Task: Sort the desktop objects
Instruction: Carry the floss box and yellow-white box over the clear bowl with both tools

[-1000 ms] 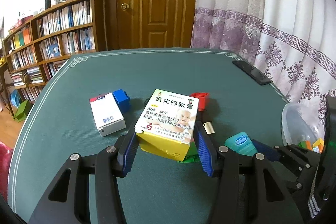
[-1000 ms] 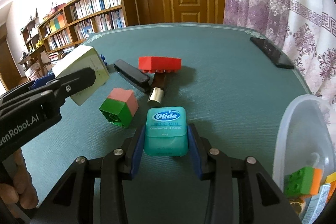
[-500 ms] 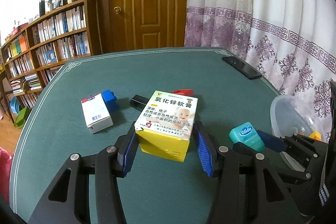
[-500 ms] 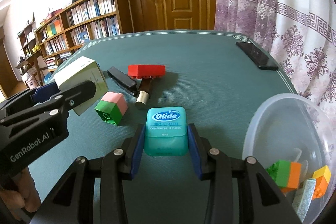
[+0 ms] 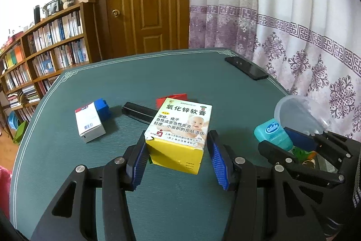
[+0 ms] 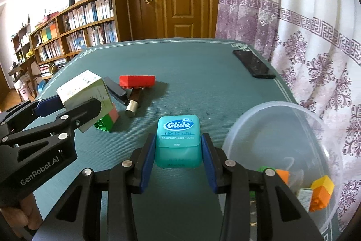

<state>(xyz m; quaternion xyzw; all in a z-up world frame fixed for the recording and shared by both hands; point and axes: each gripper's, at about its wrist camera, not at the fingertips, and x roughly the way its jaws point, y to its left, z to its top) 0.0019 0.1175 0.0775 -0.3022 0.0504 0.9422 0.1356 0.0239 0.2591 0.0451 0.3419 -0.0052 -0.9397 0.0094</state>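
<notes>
A yellow medicine box [image 5: 180, 134] with a baby's picture hangs above the green table, with my left gripper [image 5: 178, 150] shut on it. The same box [image 6: 85, 92] shows at the left of the right wrist view, between the left gripper's fingers [image 6: 88, 107]. My right gripper [image 6: 178, 150] is shut on a teal Glide floss box [image 6: 178, 140], held just left of a clear plastic bowl [image 6: 270, 119]. In the left wrist view the floss box [image 5: 270, 134] is in front of that bowl [image 5: 300, 116].
On the table lie a white box [image 5: 89, 123], a blue brick [image 5: 102, 108], a black case [image 5: 137, 112], a red brick [image 6: 137, 81], a brown tube [image 6: 134, 101], a green-pink brick [image 6: 108, 120] and a phone [image 6: 253, 67]. Orange bricks [image 6: 320, 193] sit in the bowl.
Both grippers have carried their boxes to the right, toward the bowl, and a little upward. The bowl now fills more of the right wrist view. Neither grip has changed.
</notes>
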